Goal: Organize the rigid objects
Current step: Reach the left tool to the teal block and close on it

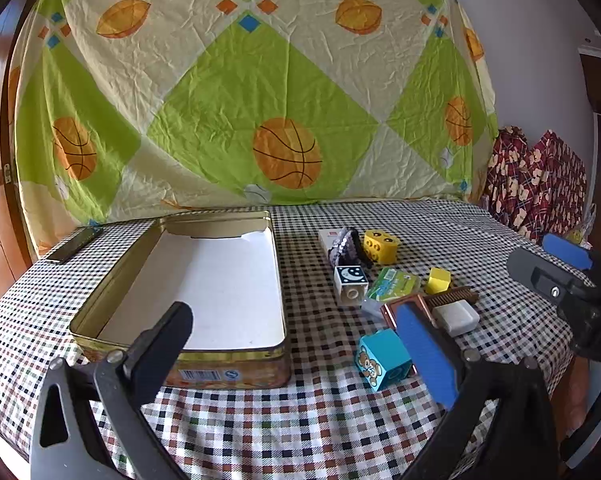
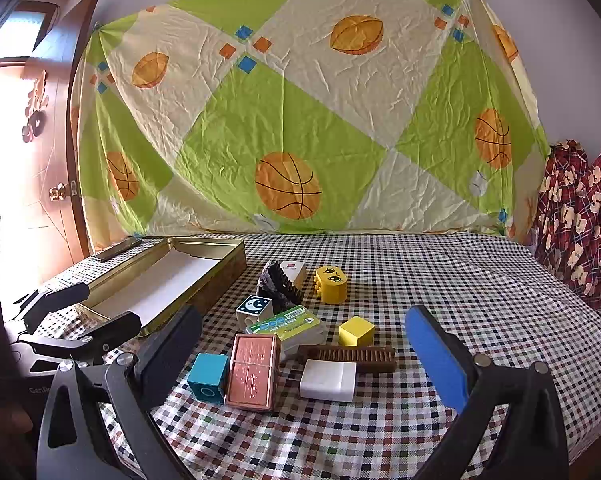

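Note:
An open gold tin [image 1: 278,280], white inside and with nothing in it, stands on the checked tablecloth to the left. Beside it to the right lies a cluster: blue bear cube [image 1: 382,358], copper box [image 2: 252,374], white block [image 2: 328,380], brown comb [image 2: 348,356], yellow cube [image 2: 355,331], green pack [image 2: 288,324], moon block [image 2: 253,308], yellow face block [image 2: 331,284], a sequinned hair clip [image 2: 276,284] on a small white box [image 2: 294,271]. My left gripper [image 1: 292,316] hovers open at the tin's near right corner. My right gripper [image 2: 302,316] is open, nothing between its fingers, just short of the cluster.
A dark phone [image 1: 74,245] lies on the table's far left, behind the tin. A basketball-print sheet [image 1: 240,92] hangs across the back. Red patterned fabric [image 2: 580,216] is piled at the right edge. A wooden door [image 2: 52,160] stands left.

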A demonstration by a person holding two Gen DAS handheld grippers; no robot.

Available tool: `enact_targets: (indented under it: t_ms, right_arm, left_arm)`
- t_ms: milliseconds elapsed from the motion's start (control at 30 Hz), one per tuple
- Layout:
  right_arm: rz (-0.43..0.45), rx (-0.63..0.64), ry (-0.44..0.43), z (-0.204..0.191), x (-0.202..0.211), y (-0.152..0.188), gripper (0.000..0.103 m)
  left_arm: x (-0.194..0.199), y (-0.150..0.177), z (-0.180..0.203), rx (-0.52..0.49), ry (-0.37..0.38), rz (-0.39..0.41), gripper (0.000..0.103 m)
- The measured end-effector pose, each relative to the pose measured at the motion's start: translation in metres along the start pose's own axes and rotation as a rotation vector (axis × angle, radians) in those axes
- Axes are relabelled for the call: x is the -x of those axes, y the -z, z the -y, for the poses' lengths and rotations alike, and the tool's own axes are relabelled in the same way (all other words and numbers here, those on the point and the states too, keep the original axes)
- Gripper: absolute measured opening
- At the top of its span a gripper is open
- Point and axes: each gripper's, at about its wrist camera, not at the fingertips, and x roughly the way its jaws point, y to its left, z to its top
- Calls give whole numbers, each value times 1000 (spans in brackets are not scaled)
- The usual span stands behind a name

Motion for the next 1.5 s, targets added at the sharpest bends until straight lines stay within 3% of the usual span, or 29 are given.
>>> enact_targets:
  t_ms: [1033, 1500]
  right_arm:
    - [-25, -23, 7, 8, -8, 8, 103]
    - [-61, -55, 45, 25, -19, 17, 103]
  left_arm:
    - [-10, 5, 6, -33, 19, -15, 103]
    - [-22, 22, 39, -93, 65, -41, 102]
